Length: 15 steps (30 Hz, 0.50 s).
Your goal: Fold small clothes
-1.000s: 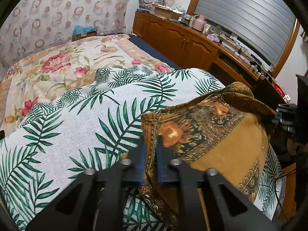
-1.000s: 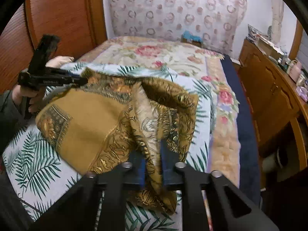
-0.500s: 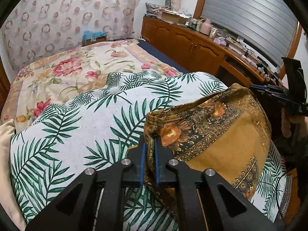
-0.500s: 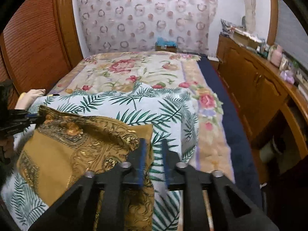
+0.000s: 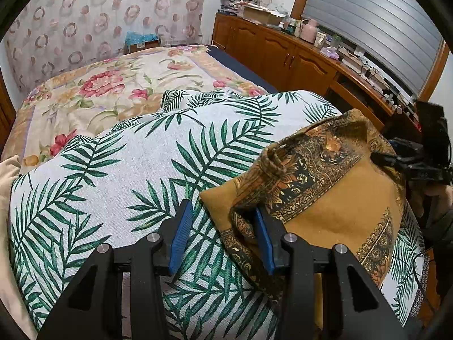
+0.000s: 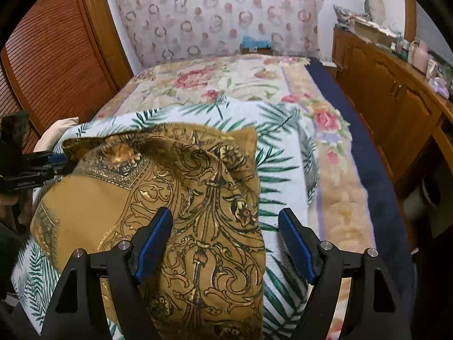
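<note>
Ochre patterned garment [image 6: 175, 198] lies folded on palm-leaf cloth [image 5: 119, 170], near its front edge. L gripper [image 5: 220, 232]: jaws just opened, released, garment corner loose between pads. R gripper [image 6: 226, 240]: jaws just opened wide, released, over garment edge.

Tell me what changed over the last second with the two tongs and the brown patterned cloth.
Both tongs have just been opening and let go of the brown patterned cloth: the left tongs and the right tongs stand apart, pads off the fabric, where each pinched an edge before. The cloth, lifted earlier, has dropped folded onto the palm-leaf sheet. The sheet and the floral bedspread stayed put.
</note>
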Each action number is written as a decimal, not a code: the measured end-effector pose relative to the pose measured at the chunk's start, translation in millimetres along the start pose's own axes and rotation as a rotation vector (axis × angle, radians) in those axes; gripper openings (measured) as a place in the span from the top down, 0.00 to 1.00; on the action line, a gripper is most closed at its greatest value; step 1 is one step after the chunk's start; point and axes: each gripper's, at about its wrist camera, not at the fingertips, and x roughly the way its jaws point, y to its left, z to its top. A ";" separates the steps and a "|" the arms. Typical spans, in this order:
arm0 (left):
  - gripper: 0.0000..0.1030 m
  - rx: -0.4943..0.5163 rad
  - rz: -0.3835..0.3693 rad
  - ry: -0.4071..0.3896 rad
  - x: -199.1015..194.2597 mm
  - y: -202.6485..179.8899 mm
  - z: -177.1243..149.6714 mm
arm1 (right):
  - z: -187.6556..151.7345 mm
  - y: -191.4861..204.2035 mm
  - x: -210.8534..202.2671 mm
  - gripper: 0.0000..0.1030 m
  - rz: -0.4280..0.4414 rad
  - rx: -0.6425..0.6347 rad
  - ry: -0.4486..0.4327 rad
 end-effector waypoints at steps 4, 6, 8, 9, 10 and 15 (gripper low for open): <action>0.57 -0.005 -0.019 -0.005 1.8 0.0 1.8 | 3.5 -1.1 5.9 0.24 0.050 0.001 -0.002; 0.59 0.000 -0.032 -0.011 2.8 -0.6 2.4 | 6.2 -3.1 6.5 0.29 0.070 -0.007 -0.007; 0.67 -0.002 -0.057 -0.009 3.5 -1.5 3.0 | 5.9 -4.5 7.8 0.43 0.107 -0.012 -0.007; 0.71 0.000 -0.063 -0.007 3.7 -2.8 2.7 | 5.6 -3.4 7.9 0.51 0.105 -0.029 -0.006; 0.75 0.002 -0.065 -0.005 3.8 -4.1 3.6 | 4.2 -2.2 9.1 0.60 0.107 -0.049 -0.005; 0.92 0.029 -0.107 -0.039 -14.8 -16.7 1.7 | 4.8 0.2 4.8 0.81 0.118 -0.092 -0.014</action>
